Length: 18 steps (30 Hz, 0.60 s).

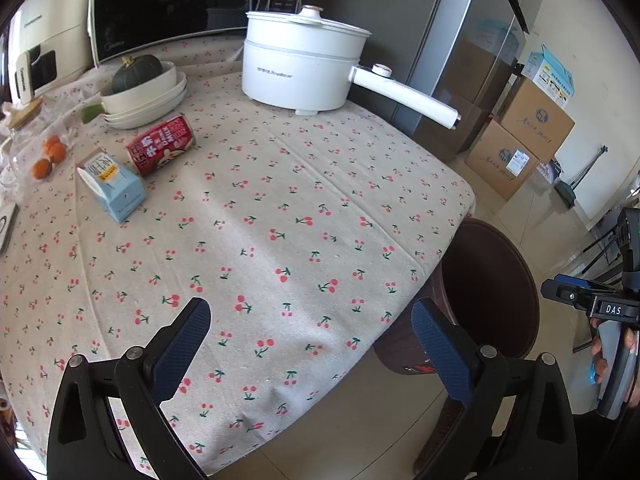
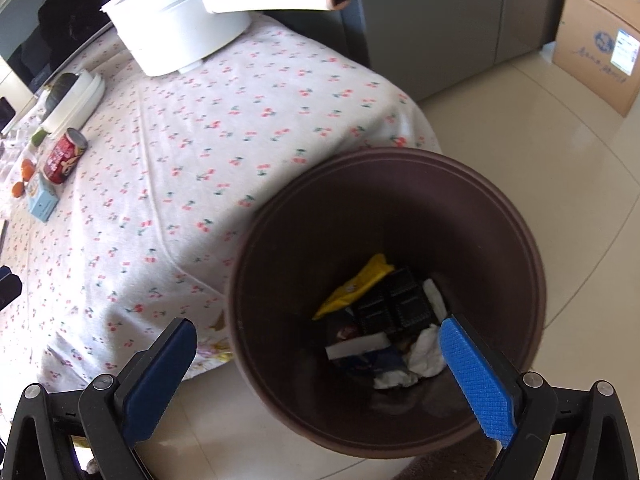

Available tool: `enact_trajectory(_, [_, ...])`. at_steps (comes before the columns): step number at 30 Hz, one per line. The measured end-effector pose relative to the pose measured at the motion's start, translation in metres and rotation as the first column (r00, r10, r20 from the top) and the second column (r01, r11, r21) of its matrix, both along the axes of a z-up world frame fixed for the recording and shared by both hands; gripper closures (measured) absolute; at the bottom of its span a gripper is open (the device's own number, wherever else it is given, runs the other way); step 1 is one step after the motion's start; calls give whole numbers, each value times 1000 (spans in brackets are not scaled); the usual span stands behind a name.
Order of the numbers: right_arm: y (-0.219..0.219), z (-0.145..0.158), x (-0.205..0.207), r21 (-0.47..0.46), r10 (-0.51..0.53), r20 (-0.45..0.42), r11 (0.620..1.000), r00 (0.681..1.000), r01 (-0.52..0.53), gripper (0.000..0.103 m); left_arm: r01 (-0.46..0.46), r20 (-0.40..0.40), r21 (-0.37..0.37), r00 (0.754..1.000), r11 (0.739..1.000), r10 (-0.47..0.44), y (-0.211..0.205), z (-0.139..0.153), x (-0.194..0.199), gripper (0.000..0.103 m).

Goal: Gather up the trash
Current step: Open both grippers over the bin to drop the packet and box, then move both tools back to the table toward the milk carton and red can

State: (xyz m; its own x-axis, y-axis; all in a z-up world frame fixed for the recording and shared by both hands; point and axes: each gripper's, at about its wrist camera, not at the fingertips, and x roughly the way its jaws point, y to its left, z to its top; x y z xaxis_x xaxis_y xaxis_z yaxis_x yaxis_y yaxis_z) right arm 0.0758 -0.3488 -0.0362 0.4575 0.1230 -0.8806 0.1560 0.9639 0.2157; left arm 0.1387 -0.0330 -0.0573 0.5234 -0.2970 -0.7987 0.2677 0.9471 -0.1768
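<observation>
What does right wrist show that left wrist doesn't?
Right wrist only: the bin's contents, a yellow wrapper, a black tray and white tissue.
Left wrist only: the right gripper seen from outside, with a hand on its handle, and the blue box on the stacked cartons.
Both: brown bin, red can, blue carton, white pot, cherry tablecloth. Each view's own gripper is open and empty.
</observation>
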Motion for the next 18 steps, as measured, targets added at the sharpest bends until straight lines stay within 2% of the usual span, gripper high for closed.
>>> enact_trajectory(10, [63, 13, 26, -3, 106, 29, 994, 994, -106, 3, -110, 6, 17, 994, 994, 110, 60, 6, -4, 1])
enact_trajectory(18, [114, 16, 51, -6, 187, 32, 982, 982, -187, 3, -201, -14, 41, 979, 979, 202, 100, 5, -2, 1])
